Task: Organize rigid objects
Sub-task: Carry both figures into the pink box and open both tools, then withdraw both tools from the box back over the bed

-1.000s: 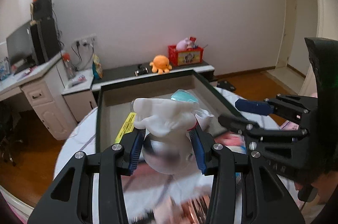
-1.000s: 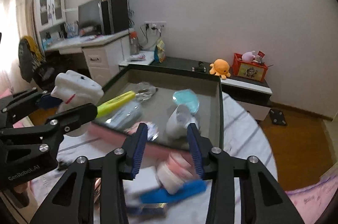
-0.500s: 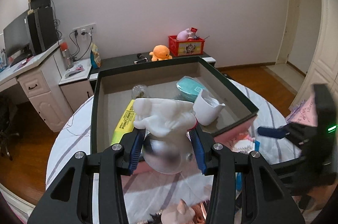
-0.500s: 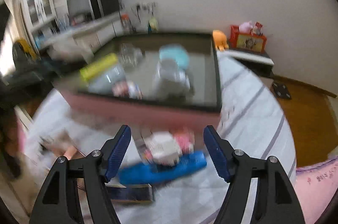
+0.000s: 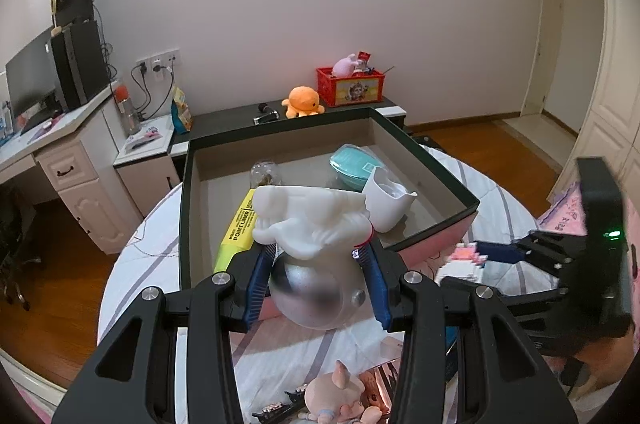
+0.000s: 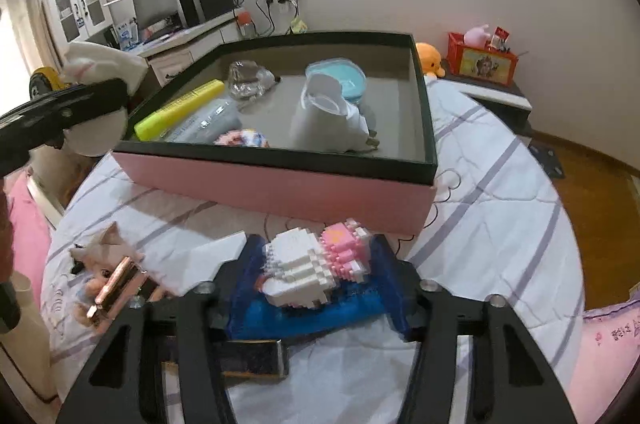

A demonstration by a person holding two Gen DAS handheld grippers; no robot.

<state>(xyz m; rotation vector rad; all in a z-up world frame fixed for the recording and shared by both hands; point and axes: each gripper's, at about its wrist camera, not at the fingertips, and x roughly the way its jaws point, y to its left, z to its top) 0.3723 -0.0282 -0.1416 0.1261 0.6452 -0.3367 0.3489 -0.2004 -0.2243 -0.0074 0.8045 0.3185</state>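
Observation:
My left gripper (image 5: pixel 316 256) is shut on a toy with a white figure (image 5: pixel 308 220) on top of a silver ball (image 5: pixel 316 296), held above the near edge of the pink box (image 5: pixel 184 204). My right gripper (image 6: pixel 316 264) is low over the table in front of the pink box (image 6: pixel 280 192). Its jaws are closing around a white and pink block figure (image 6: pixel 312 264) that sits on a blue base (image 6: pixel 304 312). The blurred blue pads stand close on either side of it. The left wrist view shows the right gripper (image 5: pixel 464 264) at the right.
The box holds a yellow highlighter (image 6: pixel 180 108), a white cup (image 6: pixel 324 120), a teal lidded dish (image 6: pixel 340 76), a clear glass piece (image 6: pixel 248 84) and a grey tube (image 6: pixel 208 120). A small animal figure (image 6: pixel 100 256), a rose-gold clip (image 6: pixel 116 284) and a white card (image 6: pixel 200 264) lie on the striped cloth.
My right gripper dropped to the table in front of the box, spread wide, then narrowed around the block figure. My left gripper stayed where it was, still holding the toy.

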